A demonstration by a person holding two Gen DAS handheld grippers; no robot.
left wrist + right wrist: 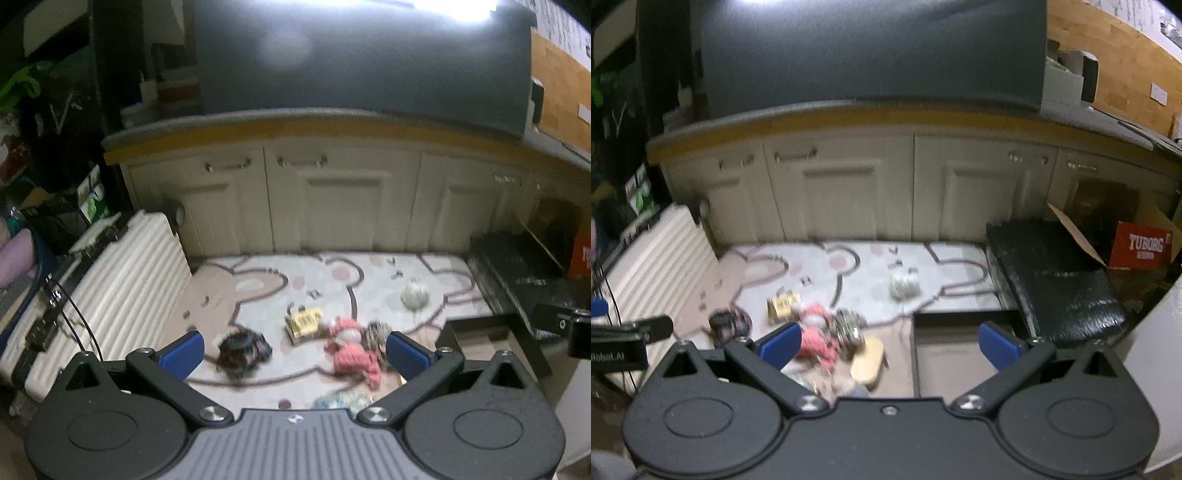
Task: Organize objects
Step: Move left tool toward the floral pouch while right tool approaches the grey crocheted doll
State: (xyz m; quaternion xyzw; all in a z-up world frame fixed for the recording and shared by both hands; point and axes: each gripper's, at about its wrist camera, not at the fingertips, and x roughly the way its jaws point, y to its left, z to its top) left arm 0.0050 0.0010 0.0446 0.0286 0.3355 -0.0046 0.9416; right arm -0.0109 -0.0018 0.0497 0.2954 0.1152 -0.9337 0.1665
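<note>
Left wrist view: the left gripper (295,350) is spread wide, holding nothing. Ahead between its fingers, on the rug (369,269), lie a dark toy (243,347), a yellow toy truck (303,322) and a pink knitted doll (352,350). Right of its right finger sits a dark tray (491,339); contents unclear.

Right wrist view: the right gripper (888,349) is likewise wide apart and empty. The blurred doll (814,332) lies just beyond its left finger, a pale wooden piece (868,360) between the fingers, and the tray (955,354) looks empty.

Right tongs (888,347) spread wide, empty, above patterned rug (871,266); blurred toys clustered: pink doll (814,332), yellow toy (781,304), pale ball (904,284) apart; black case (1056,280) at right.
</note>
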